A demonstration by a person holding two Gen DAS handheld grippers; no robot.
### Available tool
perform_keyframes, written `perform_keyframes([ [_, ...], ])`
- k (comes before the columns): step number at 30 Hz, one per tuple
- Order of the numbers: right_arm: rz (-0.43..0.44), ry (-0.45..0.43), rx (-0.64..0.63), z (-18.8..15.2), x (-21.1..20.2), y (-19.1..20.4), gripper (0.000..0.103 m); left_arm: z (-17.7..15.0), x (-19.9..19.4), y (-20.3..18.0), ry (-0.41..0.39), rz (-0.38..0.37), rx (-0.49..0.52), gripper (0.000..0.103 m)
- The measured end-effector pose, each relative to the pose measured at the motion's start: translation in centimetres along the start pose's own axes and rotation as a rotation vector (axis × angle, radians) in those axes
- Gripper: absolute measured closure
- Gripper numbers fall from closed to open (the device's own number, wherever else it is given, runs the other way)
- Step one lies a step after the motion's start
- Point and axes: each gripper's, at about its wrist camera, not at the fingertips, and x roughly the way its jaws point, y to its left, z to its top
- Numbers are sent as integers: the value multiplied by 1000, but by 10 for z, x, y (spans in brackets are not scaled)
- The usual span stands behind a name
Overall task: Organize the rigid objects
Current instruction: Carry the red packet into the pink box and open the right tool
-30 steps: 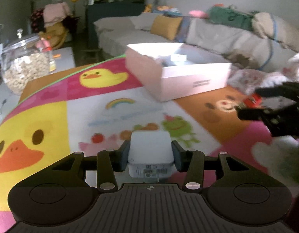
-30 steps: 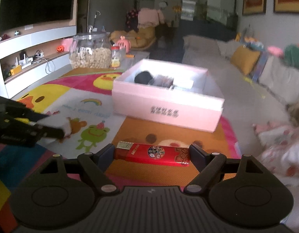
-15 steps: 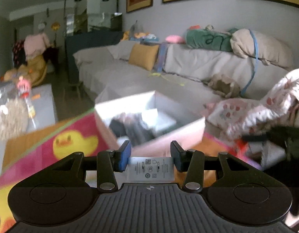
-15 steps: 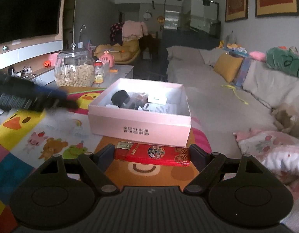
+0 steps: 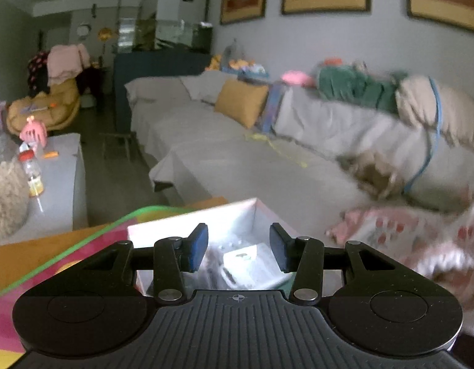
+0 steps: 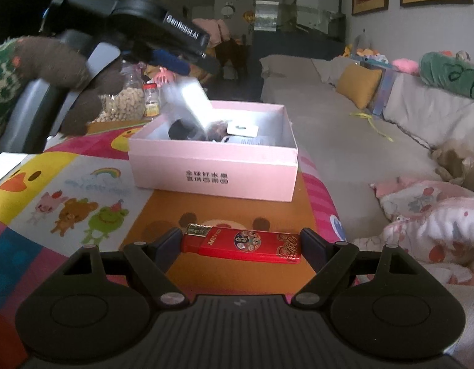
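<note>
My left gripper (image 5: 238, 247) is open and empty, hovering over the pink box (image 5: 163, 224). In the right wrist view the left gripper (image 6: 175, 58) hangs above the box's left end, and a blurred white adapter (image 6: 192, 104) is in the air just below it, over the pink box (image 6: 215, 169). The box holds several dark and white items. My right gripper (image 6: 241, 244) is shut on a red lighter (image 6: 246, 244), held above the cartoon mat in front of the box.
A colourful cartoon mat (image 6: 67, 196) covers the table. A glass jar of snacks (image 6: 123, 104) and a small bottle (image 6: 151, 100) stand behind the box. A grey sofa (image 6: 344, 123) with cushions lies to the right.
My left gripper carried the white adapter from the mat up over the box and opened; the adapter has left the fingers. My right gripper still holds the lighter, a little nearer the box.
</note>
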Motion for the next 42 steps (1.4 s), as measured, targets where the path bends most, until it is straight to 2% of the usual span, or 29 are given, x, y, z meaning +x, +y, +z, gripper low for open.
perform_keyframes([
  [3,-1,17,11,-2,5,-1,20,-2,-10,15,-47,-29,-92,54],
  [7,-1,28,21,-3,8,-3,20,-20,-29,32,-39,-1,-147,55],
  [13,-1,14,44,14,14,-4,20,-79,-73,44,10,5,-179,55],
  [17,23,-49,48,55,23,-3,20,-114,-84,46,91,101,-158,55],
  [22,64,-136,116,133,55,-7,19,-136,-95,51,144,142,-131,55],
  [24,58,-106,115,159,75,-6,19,-140,-101,54,147,175,-109,55],
  [26,21,-68,121,169,87,-5,19,-143,-106,60,155,200,-119,55],
  [30,13,-11,145,143,81,-5,19,-154,-105,70,199,204,-161,55],
  [33,39,35,171,105,67,-6,19,-160,-105,62,190,218,-126,52],
  [36,53,95,201,64,56,-4,19,-159,-99,49,197,239,-94,39],
  [38,49,165,210,40,58,1,19,-160,-93,38,209,255,-58,27],
  [40,40,216,179,22,64,11,18,-160,-88,33,204,282,-66,26],
  [42,-16,175,84,12,62,26,17,-160,-84,31,188,323,-108,26],
])
